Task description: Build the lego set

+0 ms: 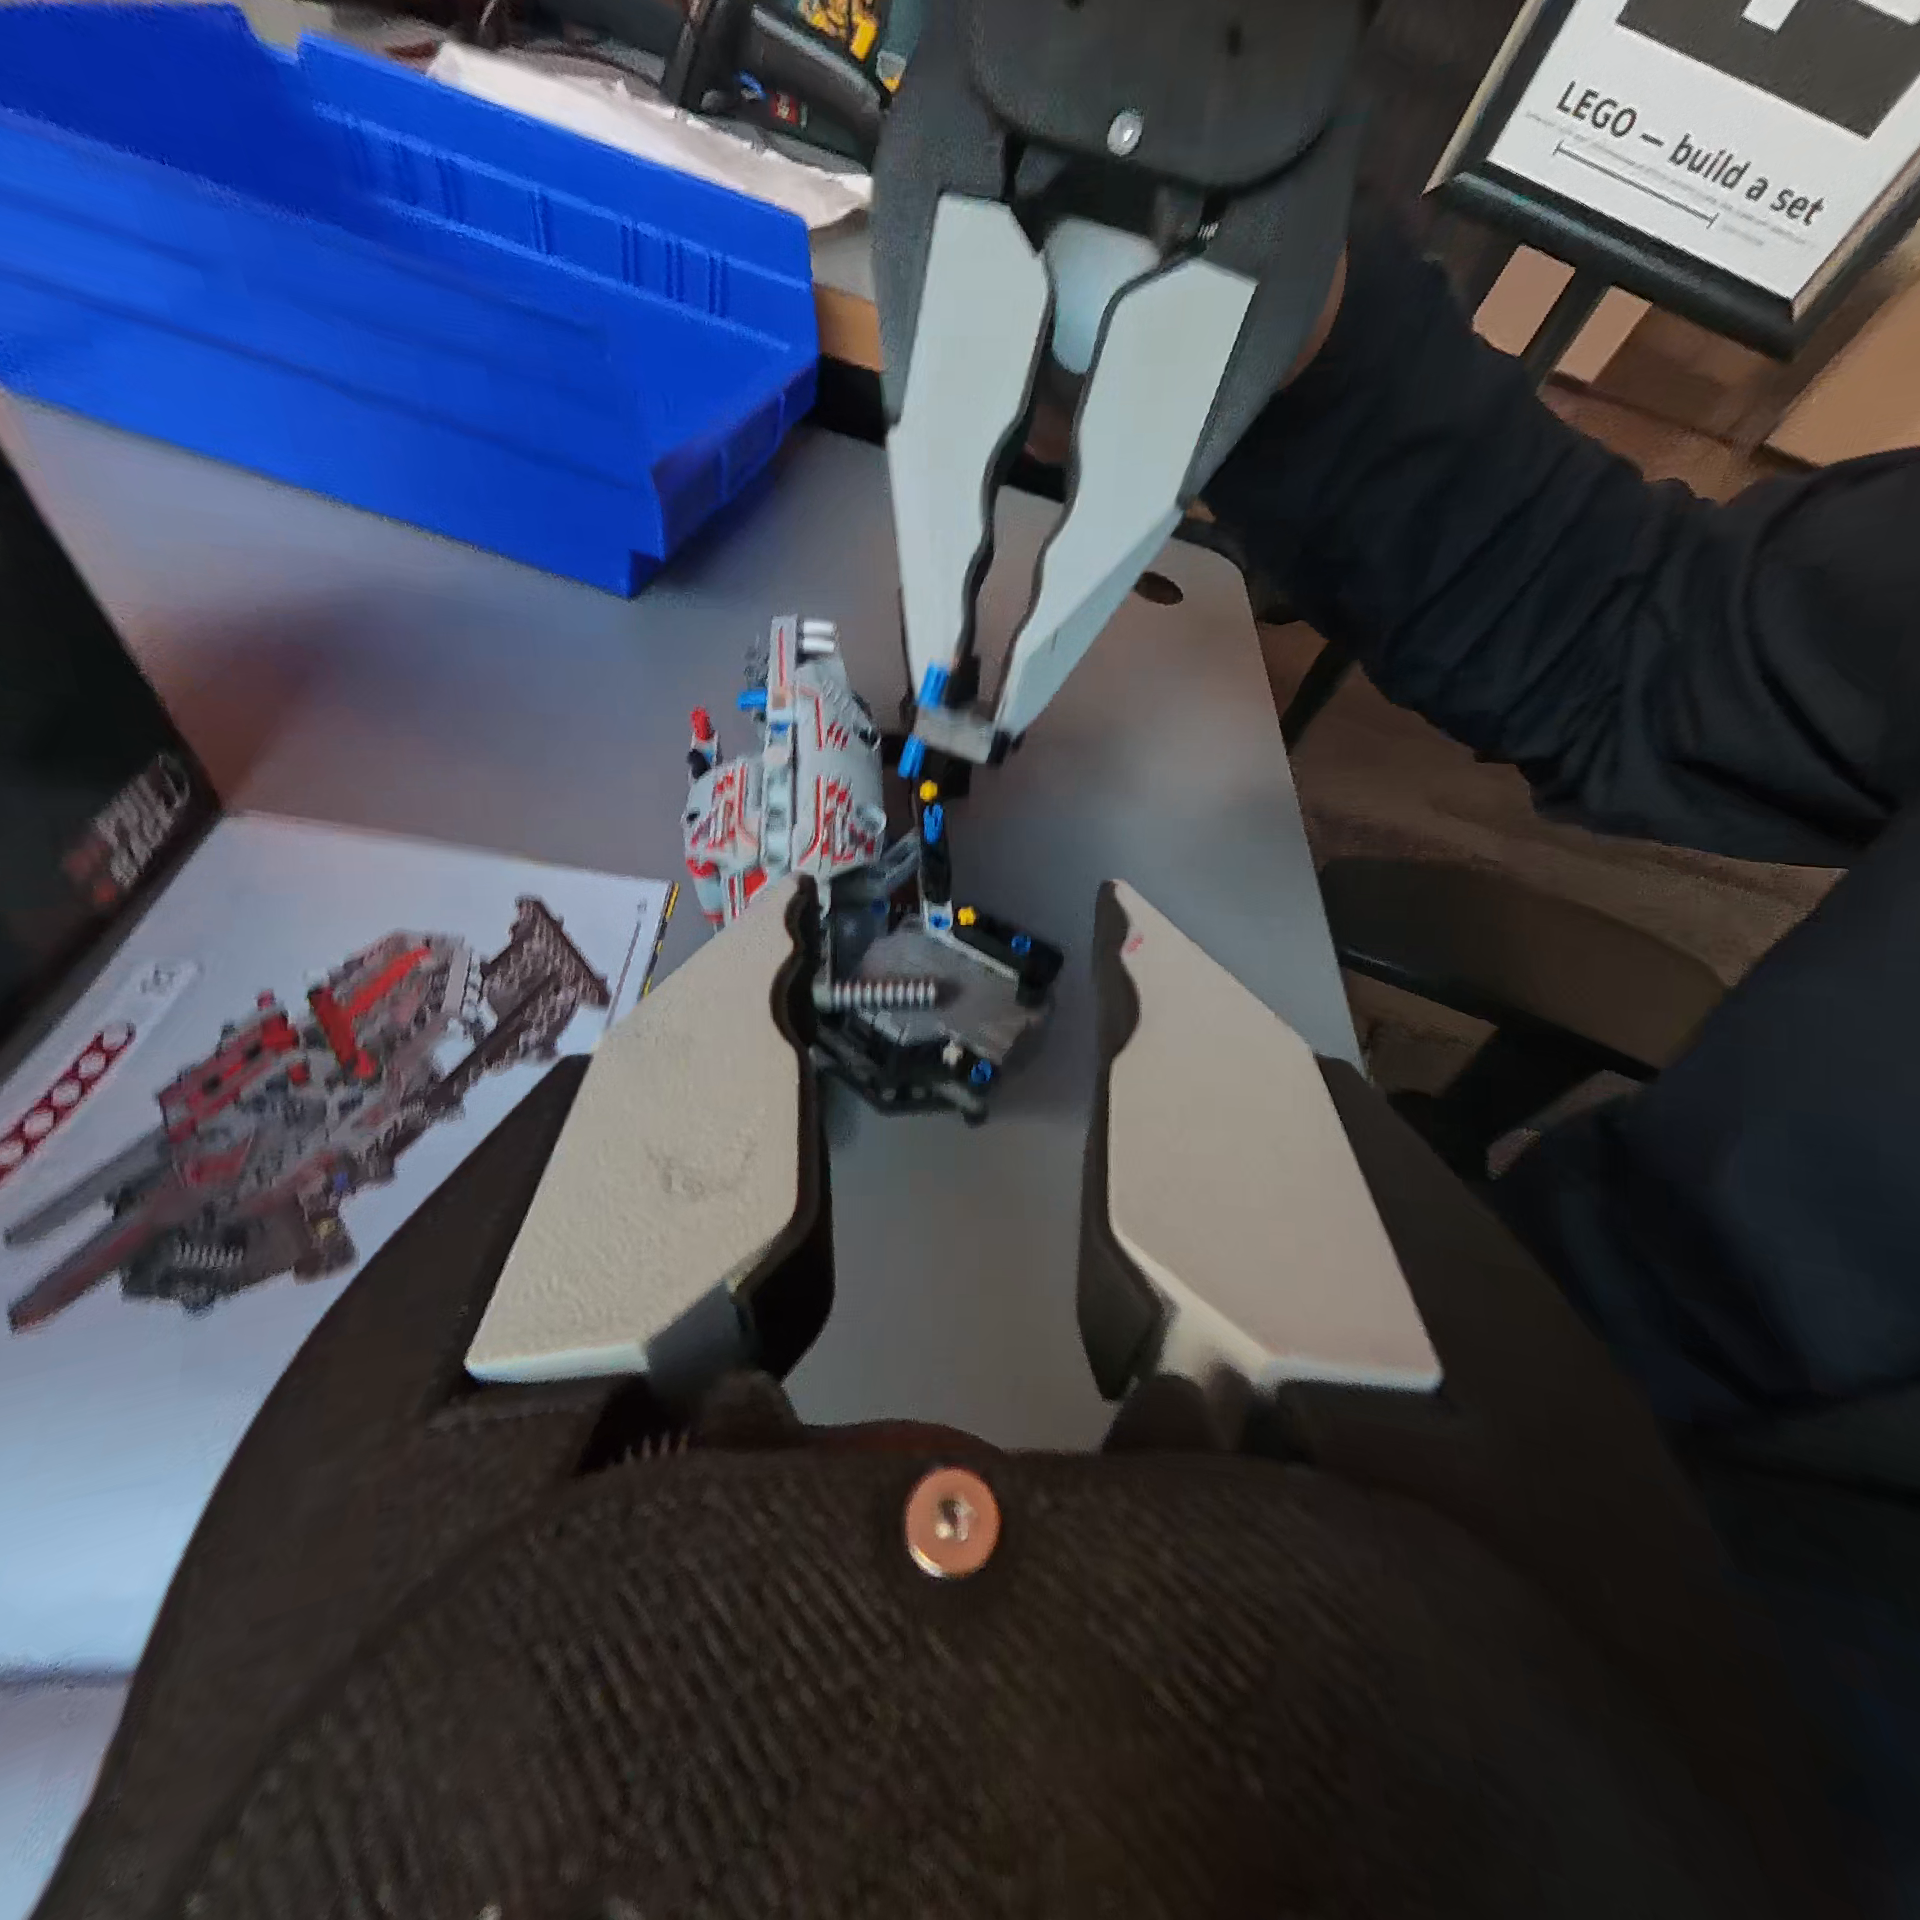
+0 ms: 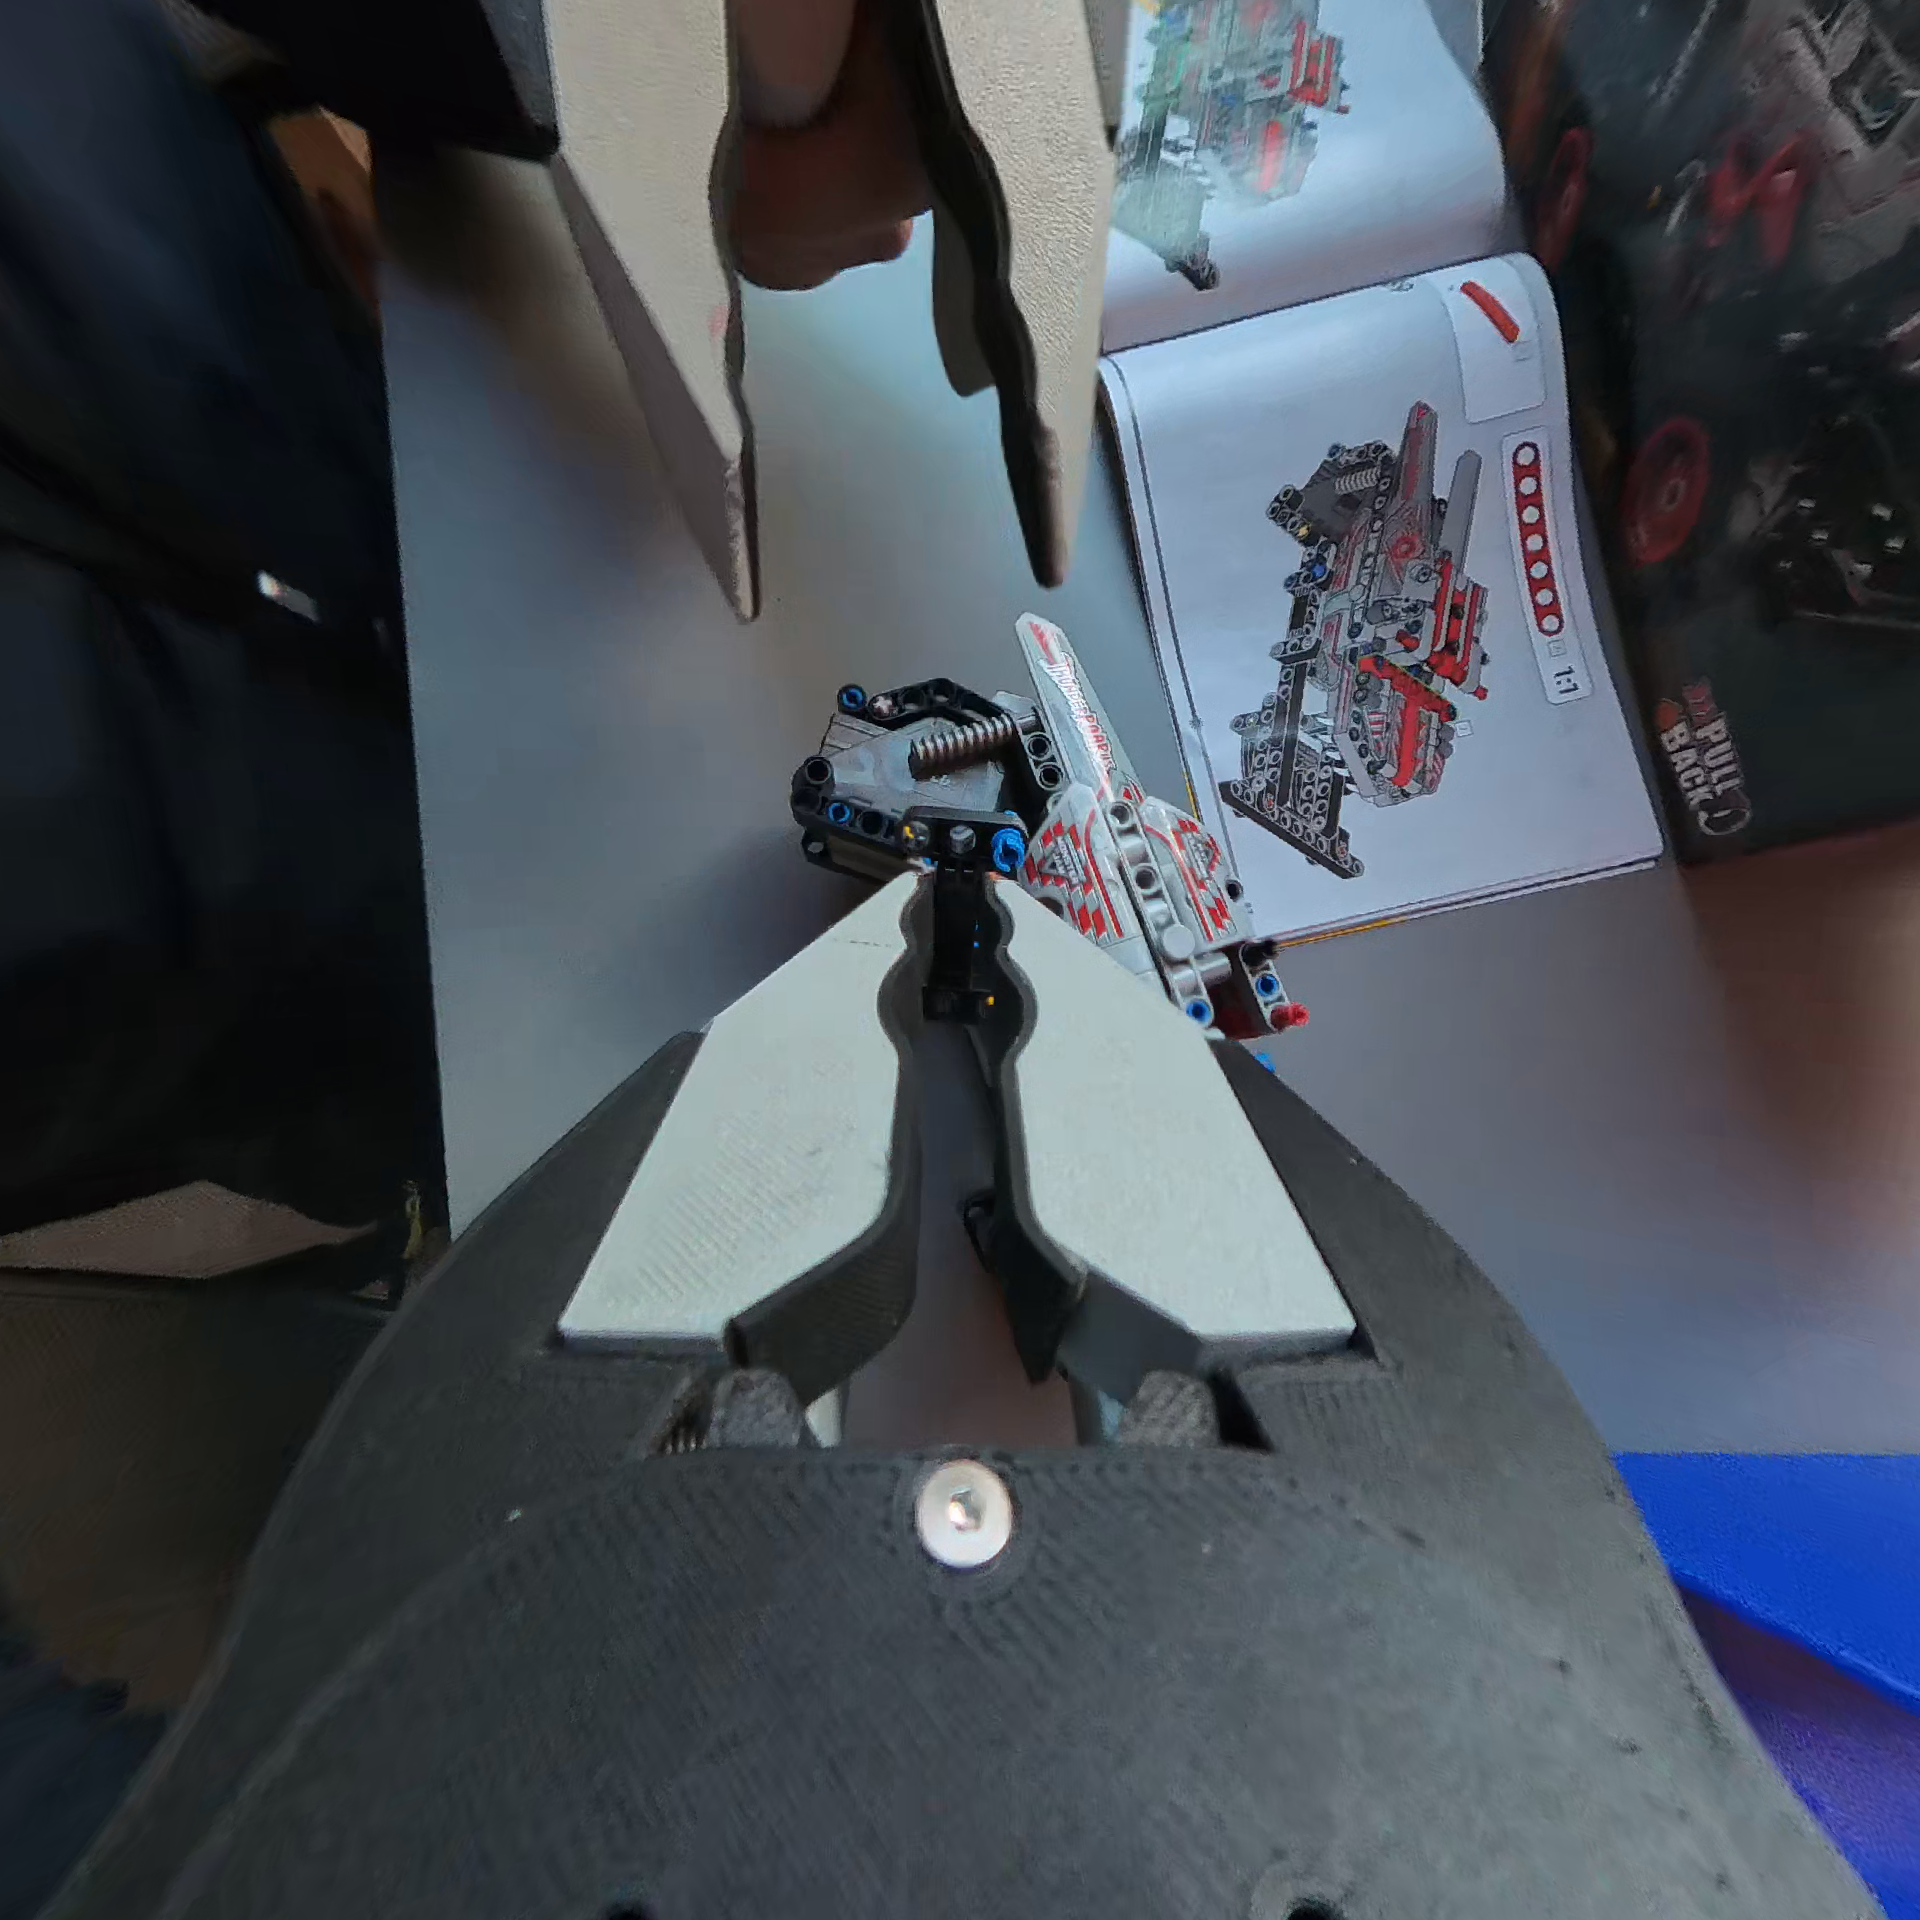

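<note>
A partly built lego model [image 1: 800,821] of grey panels with red markings lies on the grey table [image 1: 468,707]. Its black frame with a metal spring [image 1: 914,1013] sits at the near end. My right gripper [image 1: 961,717] comes in from the far side and is shut on a black beam with blue pins [image 1: 935,821] that meets the frame. In the right wrist view that gripper [image 2: 958,883] clamps the black beam [image 2: 956,935] just in front of the model [image 2: 1122,842]. My left gripper [image 1: 956,904] is open and empty, straddling the frame, and shows opposite [image 2: 894,592].
A blue bin [image 1: 416,312] stands at the far left. An open instruction booklet [image 1: 260,1091] and the dark set box [image 1: 83,779] lie left of the model. A framed sign [image 1: 1683,135] stands behind. A dark sleeve [image 1: 1558,623] reaches in past the table's right edge. Across from one pair of fingers to the other is roughly 5 cm.
</note>
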Tool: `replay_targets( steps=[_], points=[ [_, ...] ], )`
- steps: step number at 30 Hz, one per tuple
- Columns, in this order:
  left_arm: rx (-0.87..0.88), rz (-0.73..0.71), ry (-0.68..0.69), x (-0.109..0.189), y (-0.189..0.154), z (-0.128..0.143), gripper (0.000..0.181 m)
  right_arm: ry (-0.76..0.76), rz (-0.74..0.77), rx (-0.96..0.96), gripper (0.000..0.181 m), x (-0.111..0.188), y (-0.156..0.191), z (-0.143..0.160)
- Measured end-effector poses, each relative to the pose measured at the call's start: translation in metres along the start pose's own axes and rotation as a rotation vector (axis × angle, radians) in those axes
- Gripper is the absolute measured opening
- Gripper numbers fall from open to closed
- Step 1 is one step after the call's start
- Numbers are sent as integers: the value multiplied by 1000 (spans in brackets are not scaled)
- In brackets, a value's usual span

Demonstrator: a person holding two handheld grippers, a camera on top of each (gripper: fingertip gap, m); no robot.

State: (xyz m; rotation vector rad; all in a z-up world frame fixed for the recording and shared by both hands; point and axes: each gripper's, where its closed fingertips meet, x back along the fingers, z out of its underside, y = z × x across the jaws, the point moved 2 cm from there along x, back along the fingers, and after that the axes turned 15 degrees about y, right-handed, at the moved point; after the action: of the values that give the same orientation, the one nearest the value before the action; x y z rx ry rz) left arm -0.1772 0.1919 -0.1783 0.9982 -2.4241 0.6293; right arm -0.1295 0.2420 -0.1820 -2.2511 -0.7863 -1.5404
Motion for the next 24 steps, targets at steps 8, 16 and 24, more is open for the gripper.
replay_targets(
  steps=[8,16,24],
  points=[
    [-136,-10,38,-32,-10,-16,32,52,49,45,8,-1,12,-5],
    [-256,33,6,-33,-29,-18,21,71,73,95,6,1,30,-2],
    [-271,17,-66,-28,-25,-20,20,3,178,71,6,3,27,-9]
  ],
)
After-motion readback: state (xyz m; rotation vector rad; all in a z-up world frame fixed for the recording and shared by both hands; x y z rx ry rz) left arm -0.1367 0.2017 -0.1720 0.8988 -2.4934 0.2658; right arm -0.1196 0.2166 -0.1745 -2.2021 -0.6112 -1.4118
